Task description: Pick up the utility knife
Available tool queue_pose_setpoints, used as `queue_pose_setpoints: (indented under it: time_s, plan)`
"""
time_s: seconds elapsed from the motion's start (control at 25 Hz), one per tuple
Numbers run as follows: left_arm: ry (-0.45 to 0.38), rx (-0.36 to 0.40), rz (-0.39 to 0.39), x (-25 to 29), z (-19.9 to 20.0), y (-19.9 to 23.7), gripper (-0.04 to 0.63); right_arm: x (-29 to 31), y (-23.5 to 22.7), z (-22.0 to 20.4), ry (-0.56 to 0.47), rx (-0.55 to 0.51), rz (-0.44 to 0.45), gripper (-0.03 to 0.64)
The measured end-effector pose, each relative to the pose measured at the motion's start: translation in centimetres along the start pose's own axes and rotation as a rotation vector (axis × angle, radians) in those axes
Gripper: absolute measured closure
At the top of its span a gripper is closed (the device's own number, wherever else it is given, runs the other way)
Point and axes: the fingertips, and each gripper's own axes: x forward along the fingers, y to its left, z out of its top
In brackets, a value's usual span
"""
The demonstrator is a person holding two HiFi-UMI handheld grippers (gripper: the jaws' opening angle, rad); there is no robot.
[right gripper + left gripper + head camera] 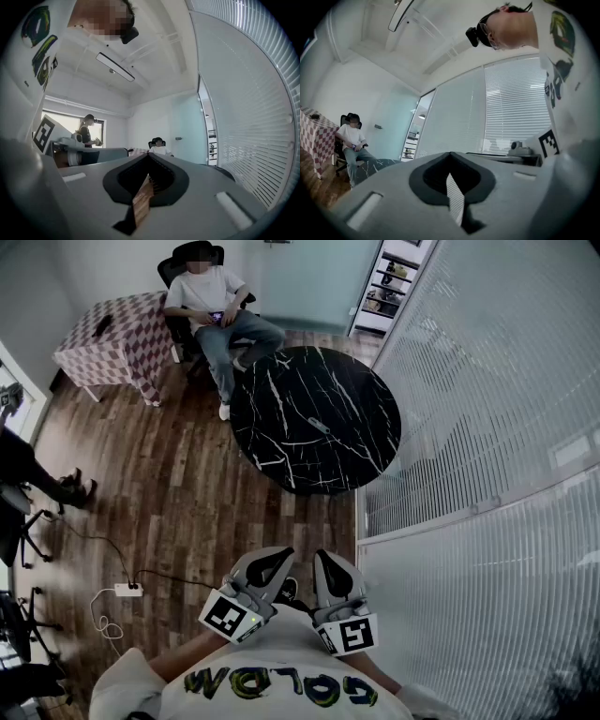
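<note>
A round table (281, 399) stands ahead, with a utility knife (319, 427) lying near its middle. Behind it a person (211, 301) sits in a chair (178, 268), a second table (112, 343) further left. Blinds (487, 409) run along the right.

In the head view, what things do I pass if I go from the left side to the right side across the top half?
checkered table → seated person → utility knife lying on the black round table → white blinds
</note>
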Motion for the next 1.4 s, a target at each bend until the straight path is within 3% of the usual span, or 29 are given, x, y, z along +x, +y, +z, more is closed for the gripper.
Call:
queue_pose_setpoints:
  time_s: [0.8, 1.08, 1.4]
  plan:
    - [0.016, -0.01, 0.026, 6.4, -2.0, -2.3, 0.592, -1.6, -7.0, -0.4, 0.008, 0.019, 0.012, 0.615]
    - [0.011, -0.012, 0.038, 8.6, -1.9, 0.8, 0.592, 1.9, -8.9, -1.0, 0.019, 0.014, 0.017, 0.615]
    - [0.001, -0.011, 0.022, 13.4, -0.7, 7.6, 0.592, 9.5, -11.8, -0.7, 0.021, -0.003, 0.015, 0.615]
